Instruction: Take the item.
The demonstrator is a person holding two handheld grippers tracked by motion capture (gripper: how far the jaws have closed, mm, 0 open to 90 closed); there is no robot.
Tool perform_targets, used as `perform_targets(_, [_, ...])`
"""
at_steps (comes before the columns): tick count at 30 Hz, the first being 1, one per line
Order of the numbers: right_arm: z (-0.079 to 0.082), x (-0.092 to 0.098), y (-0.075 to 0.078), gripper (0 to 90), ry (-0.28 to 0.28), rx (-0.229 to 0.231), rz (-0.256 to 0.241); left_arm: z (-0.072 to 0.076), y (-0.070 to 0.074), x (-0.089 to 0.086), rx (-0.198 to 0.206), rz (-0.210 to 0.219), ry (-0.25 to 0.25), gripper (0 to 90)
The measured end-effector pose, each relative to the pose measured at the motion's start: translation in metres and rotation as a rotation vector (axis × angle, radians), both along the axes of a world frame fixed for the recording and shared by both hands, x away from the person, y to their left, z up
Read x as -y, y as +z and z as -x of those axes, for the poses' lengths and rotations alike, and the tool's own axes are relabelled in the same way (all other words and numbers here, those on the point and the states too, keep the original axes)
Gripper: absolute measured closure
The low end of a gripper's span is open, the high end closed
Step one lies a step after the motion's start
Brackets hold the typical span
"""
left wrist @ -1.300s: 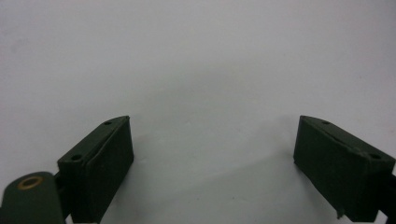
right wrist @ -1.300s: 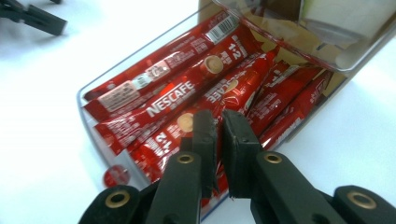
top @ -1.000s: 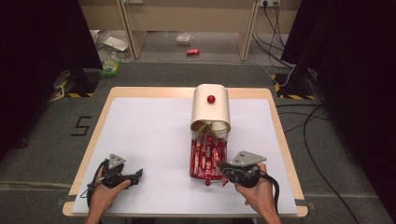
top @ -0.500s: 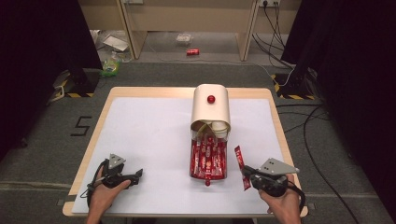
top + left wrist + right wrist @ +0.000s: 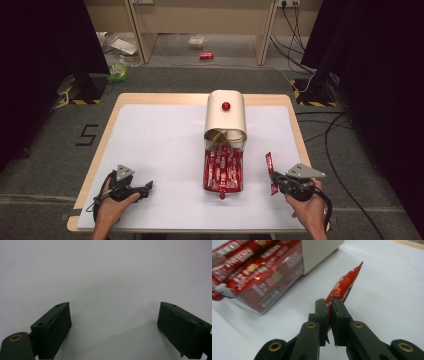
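A cream dispenser box (image 5: 226, 116) with a red knob stands at the table's middle. Its clear drawer (image 5: 223, 171) is pulled out toward me and holds several red stick packets (image 5: 249, 267). My right gripper (image 5: 278, 181) is at the front right, to the right of the drawer, and is shut on one red stick packet (image 5: 270, 171) (image 5: 343, 283) that points away from me above the white surface. My left gripper (image 5: 145, 188) rests at the front left with its jaws wide apart over bare white table (image 5: 110, 277), nothing between them.
The white table mat (image 5: 155, 145) has free room on both sides of the dispenser. The wooden table edge (image 5: 95, 165) frames it. Cables (image 5: 340, 150) lie on the floor to the right, and a red can (image 5: 206, 55) lies on the floor beyond the table.
My right gripper has drawn away from the drawer to the right, carrying one red stick packet out with it. The left gripper has stayed in place.
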State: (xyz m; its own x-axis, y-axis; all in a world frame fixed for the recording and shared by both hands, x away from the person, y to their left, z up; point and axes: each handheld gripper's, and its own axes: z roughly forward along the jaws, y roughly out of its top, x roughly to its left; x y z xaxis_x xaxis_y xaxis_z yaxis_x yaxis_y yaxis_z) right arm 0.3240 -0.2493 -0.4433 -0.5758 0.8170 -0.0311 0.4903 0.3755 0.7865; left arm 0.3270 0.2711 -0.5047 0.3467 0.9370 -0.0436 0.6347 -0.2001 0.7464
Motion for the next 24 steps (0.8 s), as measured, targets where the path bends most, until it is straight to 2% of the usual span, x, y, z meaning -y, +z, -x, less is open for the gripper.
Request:
perform_targets(13, [-0.025, 0.000, -0.018, 84.5, -0.021, -0.037, 0.016, 0.000, 0.000, 0.000, -0.001, 0.000, 0.000, 11.2])
perform_targets(24, [-0.034, -0.002, -0.021, 84.4, -0.032, -0.032, 0.012, 0.000, 0.000, 0.000, -0.001, -0.001, 0.000, 11.2])
